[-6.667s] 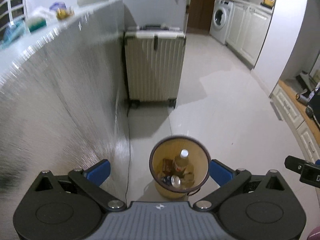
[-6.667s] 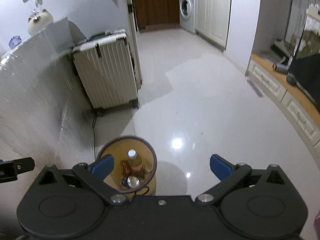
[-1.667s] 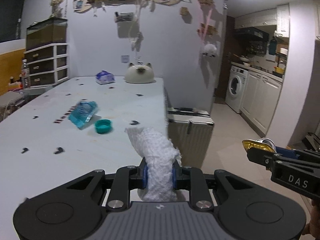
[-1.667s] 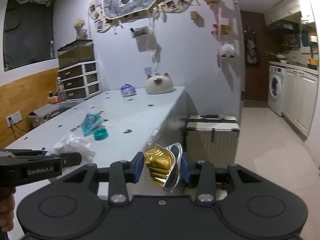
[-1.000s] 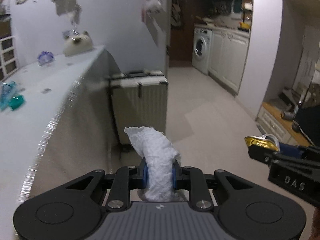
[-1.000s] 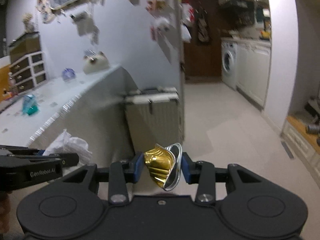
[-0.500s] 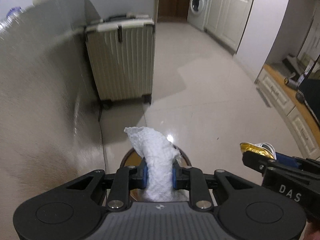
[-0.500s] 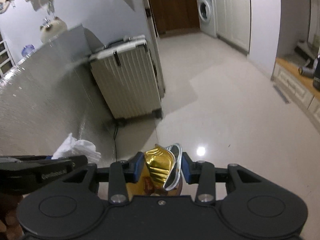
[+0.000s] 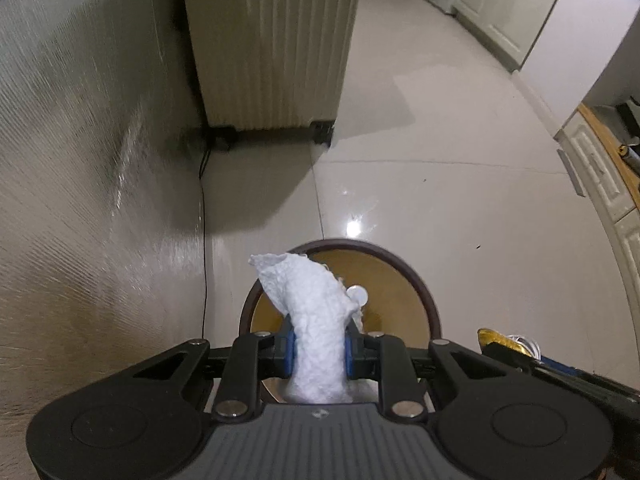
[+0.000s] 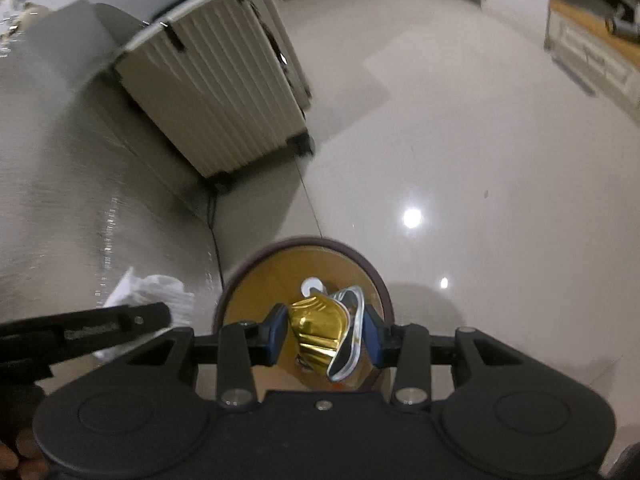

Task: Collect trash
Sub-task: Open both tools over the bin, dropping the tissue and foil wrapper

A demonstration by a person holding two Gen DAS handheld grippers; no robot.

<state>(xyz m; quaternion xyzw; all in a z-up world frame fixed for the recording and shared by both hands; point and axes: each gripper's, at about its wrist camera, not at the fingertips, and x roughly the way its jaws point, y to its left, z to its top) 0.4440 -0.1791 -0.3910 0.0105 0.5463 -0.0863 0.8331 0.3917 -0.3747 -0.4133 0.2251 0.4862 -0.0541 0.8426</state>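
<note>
My left gripper (image 9: 318,354) is shut on a crumpled white paper towel (image 9: 312,312) and holds it over the near rim of a round yellow trash bin (image 9: 400,280) with a dark rim on the floor. My right gripper (image 10: 324,334) is shut on a crushed gold foil wrapper (image 10: 320,330) with a silver edge, directly above the same bin (image 10: 280,272). A white bottle cap (image 10: 311,286) shows inside the bin. The paper towel also shows at the left of the right wrist view (image 10: 156,292); the gold wrapper shows at the right of the left wrist view (image 9: 500,338).
A cream ribbed suitcase (image 9: 272,44) stands on the floor beyond the bin, against the silvery side panel of the table (image 9: 80,184). A thin black cable (image 9: 202,216) runs down along that panel. Glossy tiled floor (image 9: 460,168) stretches right toward white cabinets (image 9: 600,176).
Both grippers have tilted down and moved closer to the bin; it now lies right beneath the held paper towel and gold wrapper. Both stay shut on their items.
</note>
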